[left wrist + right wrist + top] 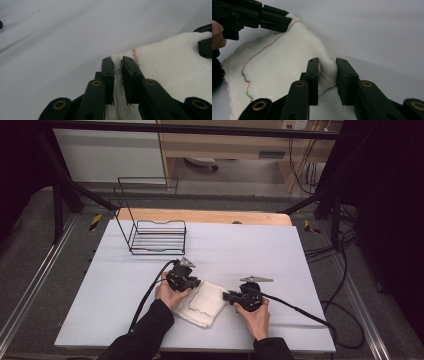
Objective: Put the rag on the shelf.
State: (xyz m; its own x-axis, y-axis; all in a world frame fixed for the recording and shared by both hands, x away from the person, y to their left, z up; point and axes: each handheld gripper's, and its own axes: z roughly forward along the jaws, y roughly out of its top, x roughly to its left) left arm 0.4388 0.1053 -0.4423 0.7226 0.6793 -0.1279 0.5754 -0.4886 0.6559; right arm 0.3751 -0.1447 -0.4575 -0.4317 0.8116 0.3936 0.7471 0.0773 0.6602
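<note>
a: towel near the front edge of the table, folded, between both grippers, slightly left of centre.

b: left gripper?

a: clamped narrow on a towel corner, cloth pinched between the pads, red stitching just beyond the tips. seen from above at the towel's left far corner.

b: right gripper?

a: at the towel's right edge, a fold of cloth between the pads, both pads against it as far as can be told. seen from above just right of the towel.

b: towel edges?

a: coloured stitching along one hem, wavy; near edge loose on the table, far corners lifted a little off it.

b: room around?

a: wide bare table to the left, right and behind. rack at the far left, well apart from the towel. front table edge close, just behind the wrists.
</note>
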